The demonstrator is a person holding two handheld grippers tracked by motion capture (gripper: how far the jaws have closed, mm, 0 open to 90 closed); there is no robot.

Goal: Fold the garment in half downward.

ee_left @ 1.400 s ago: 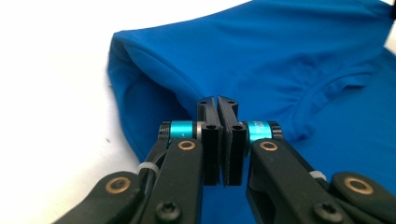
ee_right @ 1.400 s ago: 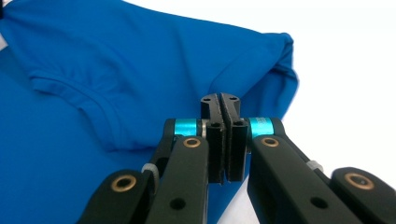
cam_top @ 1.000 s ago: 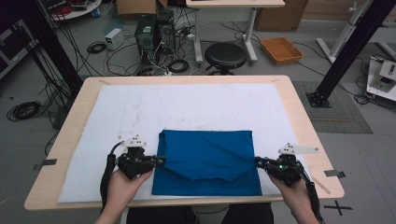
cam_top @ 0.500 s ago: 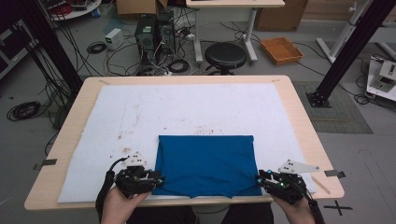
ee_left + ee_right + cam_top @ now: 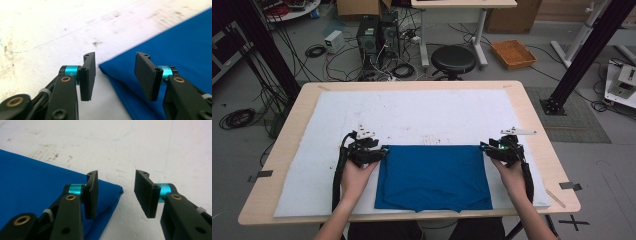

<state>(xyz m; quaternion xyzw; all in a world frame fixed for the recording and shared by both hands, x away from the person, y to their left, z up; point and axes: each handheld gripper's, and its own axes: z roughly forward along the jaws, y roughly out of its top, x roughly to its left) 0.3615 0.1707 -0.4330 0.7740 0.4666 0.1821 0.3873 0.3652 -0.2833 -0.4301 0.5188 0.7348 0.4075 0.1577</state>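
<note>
Folded blue cloth point(image 5: 433, 176) flat on the white mat point(image 5: 312, 165), near edge of the table point(image 5: 532, 115). Left tongs point(image 5: 379, 154) and right tongs point(image 5: 486, 148) at its far corners, just opened, wide, gripping nothing. Best to back straight off without snagging the corners. No containers on the table.

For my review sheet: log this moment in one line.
left gripper: open, just released | right gripper: open, just released | blue cloth: folded flat on white mat

The blue cloth point(image 5: 180, 50) runs off the left gripper view's right edge; its near hem hangs past the table point(image 5: 302, 100) edge
</note>
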